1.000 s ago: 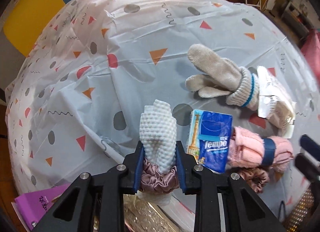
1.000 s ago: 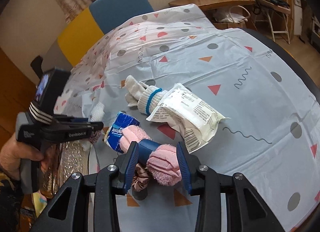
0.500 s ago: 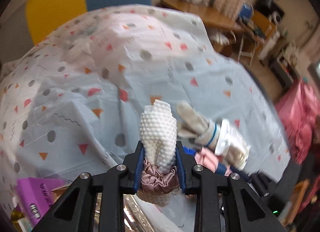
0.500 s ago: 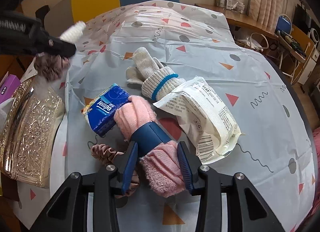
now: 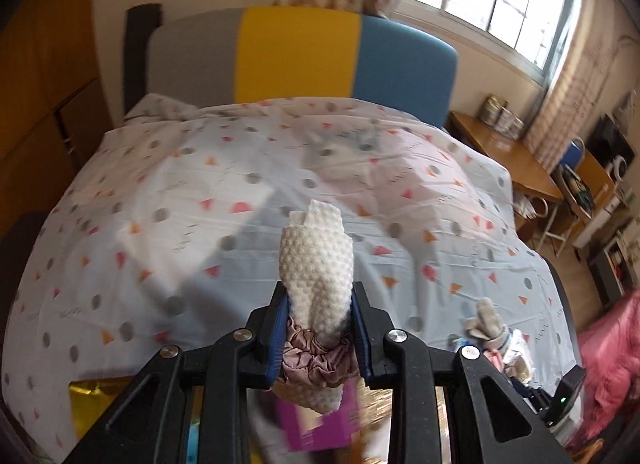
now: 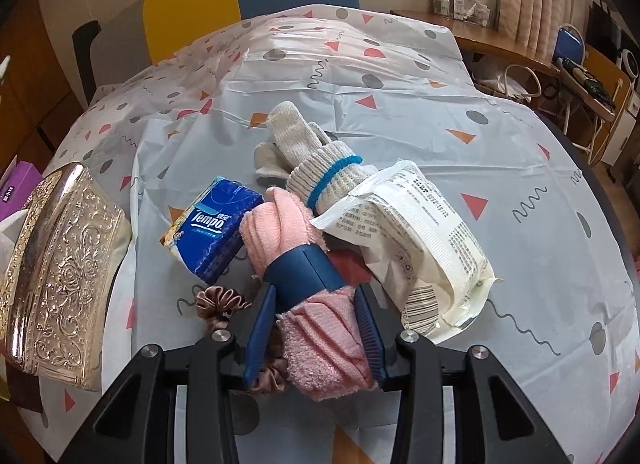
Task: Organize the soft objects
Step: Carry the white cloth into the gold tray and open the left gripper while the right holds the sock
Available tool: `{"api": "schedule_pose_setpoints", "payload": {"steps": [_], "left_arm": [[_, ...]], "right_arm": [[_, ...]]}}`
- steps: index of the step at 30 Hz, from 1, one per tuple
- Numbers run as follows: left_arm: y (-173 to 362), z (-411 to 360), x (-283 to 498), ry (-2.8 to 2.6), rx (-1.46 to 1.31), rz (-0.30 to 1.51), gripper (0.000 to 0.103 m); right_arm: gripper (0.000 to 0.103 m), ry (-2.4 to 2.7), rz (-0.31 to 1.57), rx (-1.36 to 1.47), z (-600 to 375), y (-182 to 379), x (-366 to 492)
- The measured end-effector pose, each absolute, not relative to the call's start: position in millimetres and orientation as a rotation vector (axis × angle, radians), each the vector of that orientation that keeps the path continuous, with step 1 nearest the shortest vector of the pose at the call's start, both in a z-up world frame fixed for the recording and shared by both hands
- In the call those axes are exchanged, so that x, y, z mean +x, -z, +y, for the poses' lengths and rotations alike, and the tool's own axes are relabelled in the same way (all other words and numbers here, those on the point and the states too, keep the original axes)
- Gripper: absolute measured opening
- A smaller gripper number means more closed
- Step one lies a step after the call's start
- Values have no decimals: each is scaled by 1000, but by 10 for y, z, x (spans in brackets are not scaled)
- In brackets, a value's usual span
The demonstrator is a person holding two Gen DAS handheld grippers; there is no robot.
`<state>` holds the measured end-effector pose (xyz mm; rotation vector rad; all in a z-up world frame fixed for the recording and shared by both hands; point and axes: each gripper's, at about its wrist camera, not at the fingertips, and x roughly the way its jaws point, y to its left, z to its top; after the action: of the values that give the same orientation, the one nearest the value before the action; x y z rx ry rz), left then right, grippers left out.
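My left gripper (image 5: 318, 306) is shut on a rolled white dimpled cloth (image 5: 316, 264) bound by a mauve satin scrunchie (image 5: 316, 360), held high above the table. My right gripper (image 6: 317, 306) is shut on a rolled pink towel (image 6: 320, 332) with a blue band (image 6: 304, 274), low over the table. Beside it lie a blue Tempo tissue pack (image 6: 212, 227), a beige knit glove (image 6: 308, 159) with a blue cuff line, a white plastic packet (image 6: 416, 240) and a second mauve scrunchie (image 6: 220, 302).
A gold embossed box (image 6: 60, 264) sits at the table's left edge, a purple box (image 6: 16, 183) behind it. The patterned tablecloth (image 6: 400, 75) covers the table. A grey, yellow and blue chair back (image 5: 296, 55) stands at the far side. Wooden furniture is at the right.
My left gripper has lifted and tilted up with the cloth roll, so the table items have dropped to the lower right of its view. My right gripper stays on the pink towel.
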<state>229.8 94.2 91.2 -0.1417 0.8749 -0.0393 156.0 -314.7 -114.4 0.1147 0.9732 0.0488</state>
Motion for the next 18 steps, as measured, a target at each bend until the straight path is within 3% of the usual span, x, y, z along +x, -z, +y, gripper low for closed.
{"api": "schedule_pose_setpoints", "payload": {"steps": [9, 14, 18], "left_arm": [[-328, 2147, 1395, -119, -296, 910, 29], [205, 2288, 1113, -128, -381, 989, 30], [335, 2151, 1070, -53, -494, 984, 30]], "right_arm": [[41, -36, 974, 67, -3060, 1161, 1548], [41, -24, 972, 69, -3054, 1159, 1548], [42, -13, 970, 48, -3024, 1166, 1542]]}}
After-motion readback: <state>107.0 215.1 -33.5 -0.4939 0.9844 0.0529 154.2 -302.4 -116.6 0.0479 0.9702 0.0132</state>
